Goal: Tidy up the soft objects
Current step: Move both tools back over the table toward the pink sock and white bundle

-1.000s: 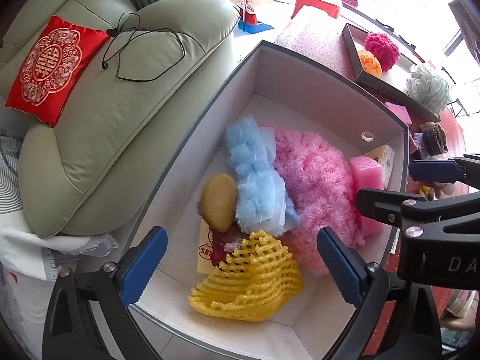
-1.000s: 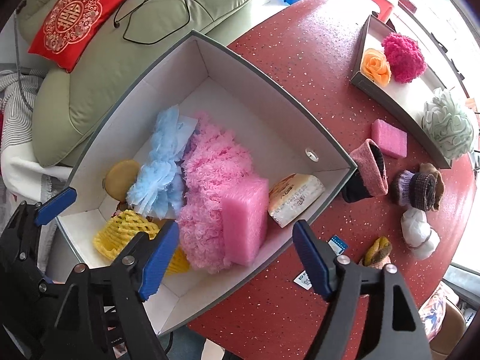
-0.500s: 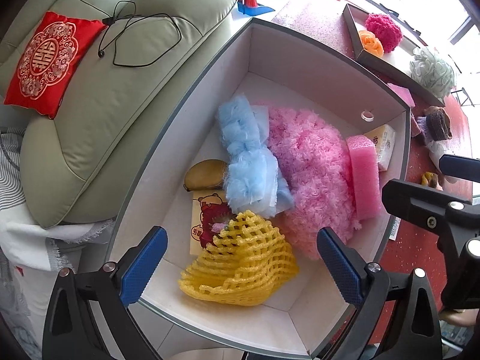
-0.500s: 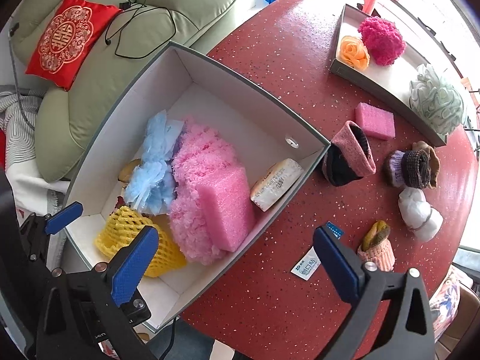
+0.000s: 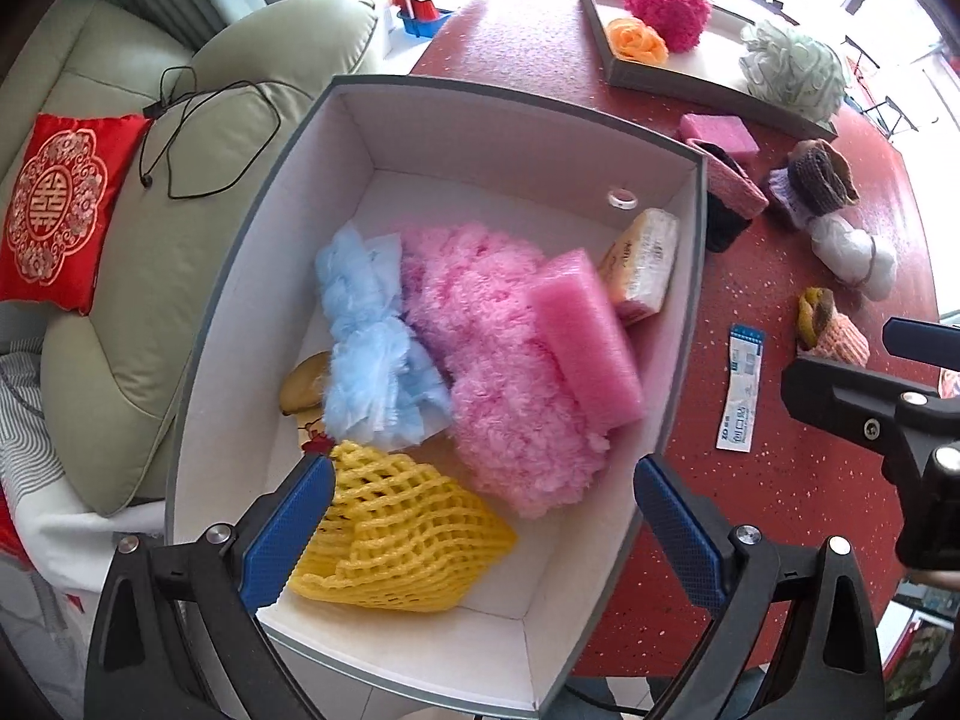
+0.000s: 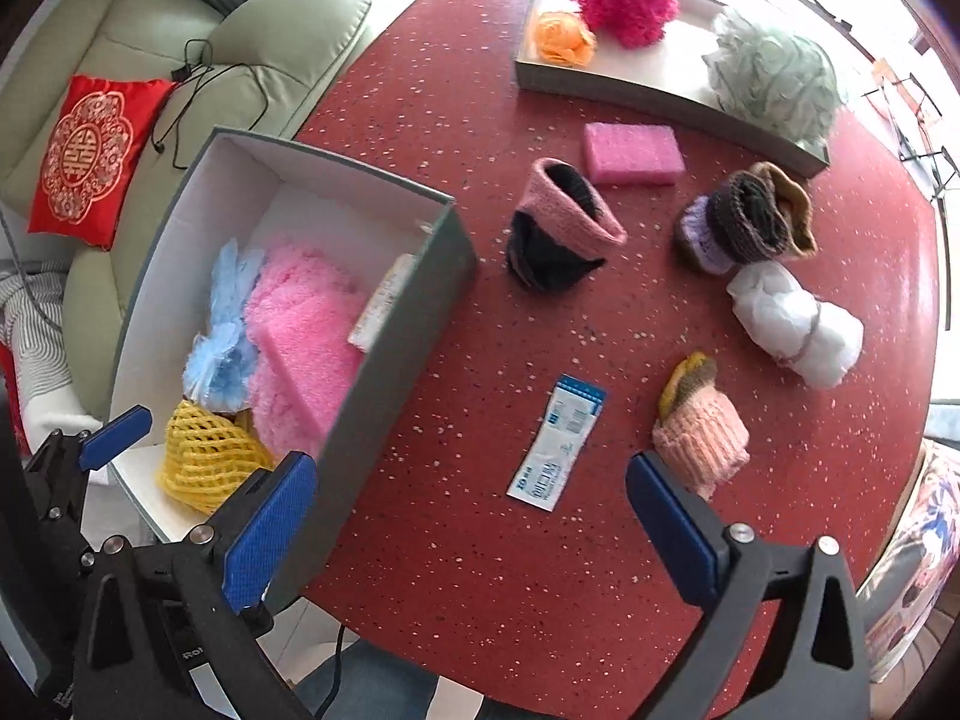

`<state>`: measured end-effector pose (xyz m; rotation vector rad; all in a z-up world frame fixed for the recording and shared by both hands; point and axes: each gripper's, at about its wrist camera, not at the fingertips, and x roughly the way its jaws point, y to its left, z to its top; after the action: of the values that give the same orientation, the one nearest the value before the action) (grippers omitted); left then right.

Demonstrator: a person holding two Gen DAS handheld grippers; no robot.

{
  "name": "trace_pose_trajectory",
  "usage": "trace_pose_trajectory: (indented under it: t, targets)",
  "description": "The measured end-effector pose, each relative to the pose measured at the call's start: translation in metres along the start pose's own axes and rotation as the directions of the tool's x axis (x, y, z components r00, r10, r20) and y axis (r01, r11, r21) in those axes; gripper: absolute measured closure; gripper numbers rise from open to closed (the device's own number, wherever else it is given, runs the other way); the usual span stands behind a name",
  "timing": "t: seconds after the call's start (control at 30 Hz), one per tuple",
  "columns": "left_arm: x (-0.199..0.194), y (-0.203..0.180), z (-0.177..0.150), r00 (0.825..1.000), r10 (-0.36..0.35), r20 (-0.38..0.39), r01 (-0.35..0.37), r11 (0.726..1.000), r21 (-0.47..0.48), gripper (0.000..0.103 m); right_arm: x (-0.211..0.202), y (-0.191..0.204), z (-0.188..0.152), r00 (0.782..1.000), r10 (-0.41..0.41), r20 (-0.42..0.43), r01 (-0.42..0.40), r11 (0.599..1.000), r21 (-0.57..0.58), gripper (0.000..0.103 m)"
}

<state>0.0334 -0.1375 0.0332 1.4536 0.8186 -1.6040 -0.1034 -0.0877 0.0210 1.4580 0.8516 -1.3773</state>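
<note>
Peering into the box (image 5: 684, 360), only the left view shows its floor.

table (image 6: 456, 120): red, flecked with pale specks
box (image 5: 684, 360): grey outside, white inside
sponge in box (image 5: 585, 336): pink
fluffy cloth (image 5: 480, 324): light pink
puff (image 5: 372, 348): pale blue
net sleeve (image 5: 390, 531): yellow, open mesh
sponge on table (image 6: 633, 151): pink
tray (image 6: 600, 87): grey rim, white floor
pom-pom (image 6: 624, 0): magenta
rose (image 6: 561, 39): orange
bath puff (image 6: 774, 81): pale green
sock roll (image 6: 564, 222): pink cuff over black
small sock roll (image 6: 699, 426): peach knit, mustard and brown top
packet (image 6: 555, 441): white with a blue end
cushion (image 6: 90, 156): red with gold emblem
sofa (image 5: 162, 252): pale green
gripper pads (image 6: 267, 531): blue on black arms
</note>
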Motion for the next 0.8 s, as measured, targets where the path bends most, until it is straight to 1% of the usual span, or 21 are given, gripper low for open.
trace_pose_trajectory:
  t: [0.17, 0.33, 0.47, 0.57, 0.8]
  targets:
    - [-0.007, -0.038, 0.007, 1.0, -0.016, 0.012, 0.015, 0.997, 0.079, 0.003, 0.0, -0.054, -0.016, 1.0, -0.014, -0.003, 0.014, 0.993, 0.116, 0.0]
    - [-0.012, -0.08, 0.01, 0.999, -0.03, 0.019, 0.027, 0.988, 0.155, 0.003, 0.002, -0.1, -0.033, 1.0, -0.008, -0.019, 0.012, 0.973, 0.23, 0.0]
    - [-0.013, -0.107, 0.008, 0.999, -0.033, 0.016, 0.029, 0.979, 0.2, 0.003, 0.007, -0.12, -0.04, 1.0, -0.007, -0.022, 0.013, 0.964, 0.265, 0.0]
    - [-0.007, -0.122, 0.007, 0.999, -0.039, -0.006, 0.039, 0.976, 0.216, 0.003, 0.016, -0.131, -0.042, 1.0, -0.004, -0.026, 0.011, 0.959, 0.282, 0.0]
    - [0.019, -0.146, -0.003, 0.998, -0.018, -0.062, 0.034, 0.965, 0.259, 0.003, 0.039, -0.146, -0.04, 0.998, 0.018, -0.054, -0.001, 0.952, 0.307, 0.0]
